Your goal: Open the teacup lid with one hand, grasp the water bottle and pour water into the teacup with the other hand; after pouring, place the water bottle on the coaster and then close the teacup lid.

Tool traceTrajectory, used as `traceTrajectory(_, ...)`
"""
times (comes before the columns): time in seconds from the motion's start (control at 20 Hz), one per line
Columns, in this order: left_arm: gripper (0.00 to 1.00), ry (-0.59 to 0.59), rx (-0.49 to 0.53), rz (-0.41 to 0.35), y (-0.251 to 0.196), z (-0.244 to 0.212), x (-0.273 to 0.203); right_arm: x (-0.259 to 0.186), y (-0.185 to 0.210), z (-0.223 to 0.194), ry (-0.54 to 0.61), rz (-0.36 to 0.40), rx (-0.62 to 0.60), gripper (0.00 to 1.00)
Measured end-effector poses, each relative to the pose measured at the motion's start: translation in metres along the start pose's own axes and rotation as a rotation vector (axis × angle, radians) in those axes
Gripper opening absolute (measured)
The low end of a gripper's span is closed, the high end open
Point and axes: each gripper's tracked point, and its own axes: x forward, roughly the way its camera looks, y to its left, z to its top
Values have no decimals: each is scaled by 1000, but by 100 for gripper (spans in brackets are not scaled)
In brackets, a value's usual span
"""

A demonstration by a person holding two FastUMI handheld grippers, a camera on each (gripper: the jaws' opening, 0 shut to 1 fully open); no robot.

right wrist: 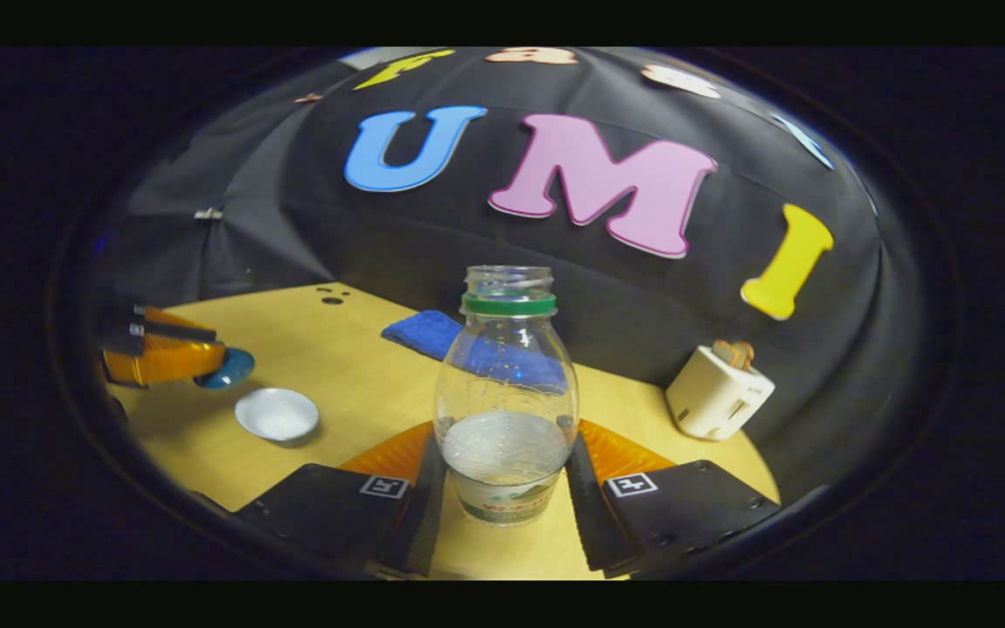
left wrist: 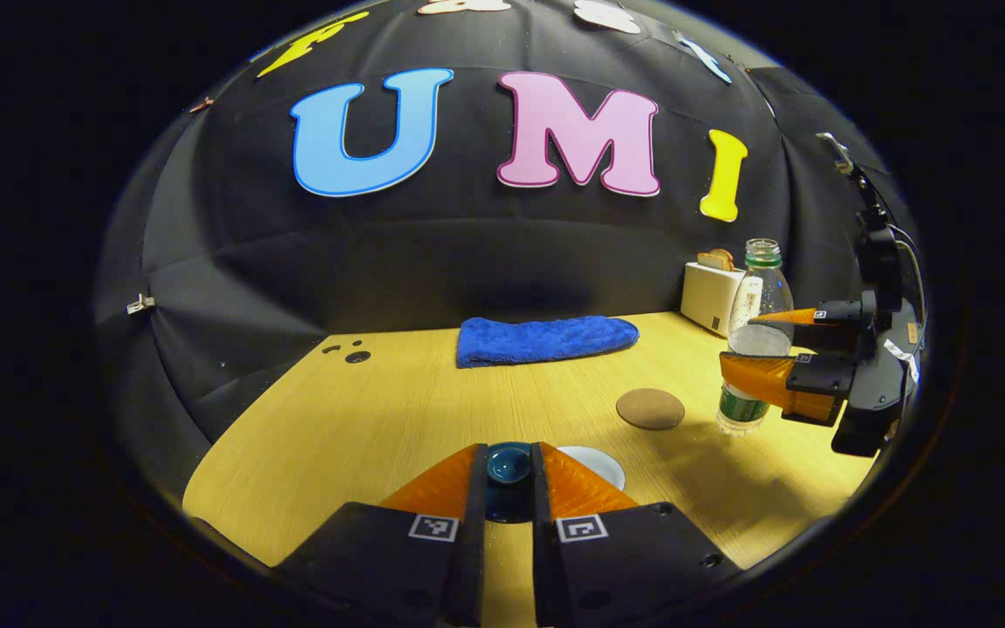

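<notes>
1. Left gripper (left wrist: 509,475): both fingers clamped on the dark teal teacup lid (left wrist: 509,462), held clear of the wooden table (left wrist: 398,419).
2. Teacup (right wrist: 276,413): white, uncovered, standing on the table just beside the raised lid.
3. Right gripper (right wrist: 507,475): fingers pressed against either side of the water bottle (right wrist: 506,392), which is uncapped, upright, and partly filled.
4. Coaster (left wrist: 650,408): round, brown, lying bare on the table near the bottle.
5. Background: folded blue towel (left wrist: 544,338) and a white toaster (right wrist: 719,392) along the rear table edge.
</notes>
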Motion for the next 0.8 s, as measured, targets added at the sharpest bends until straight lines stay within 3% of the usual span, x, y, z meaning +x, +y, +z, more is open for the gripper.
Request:
traceTrajectory(0.1, 27, -8, -30, 17, 8, 3, -7, 2, -1, 5, 3, 19, -109, 67)
traceTrajectory(0.15, 22, -15, -44, 29, 14, 5, -12, 5, 1, 7, 4, 29, -165, 67)
traceTrajectory(0.2, 26, -23, -58, 46, 21, 7, -15, 6, 2, 7, 6, 37, -226, 67)
traceTrajectory(0.45, 27, -31, -76, 104, 57, -2, -34, 11, 18, 7, 14, 94, -510, 67)
traceTrajectory(0.5, 31, -24, -90, 114, 64, -7, -36, 12, 23, 8, 15, 105, -541, 67)
traceTrajectory(0.6, 27, -25, -118, 130, 77, -11, -41, 10, 32, 6, 19, 132, -587, 66)
traceTrajectory(0.65, 24, -25, -102, 144, 84, -12, -45, 9, 35, 2, 28, 143, -607, 66)
traceTrajectory(0.8, 27, -21, -47, 162, 101, -20, -58, 11, 47, -9, 57, 172, -681, 66)
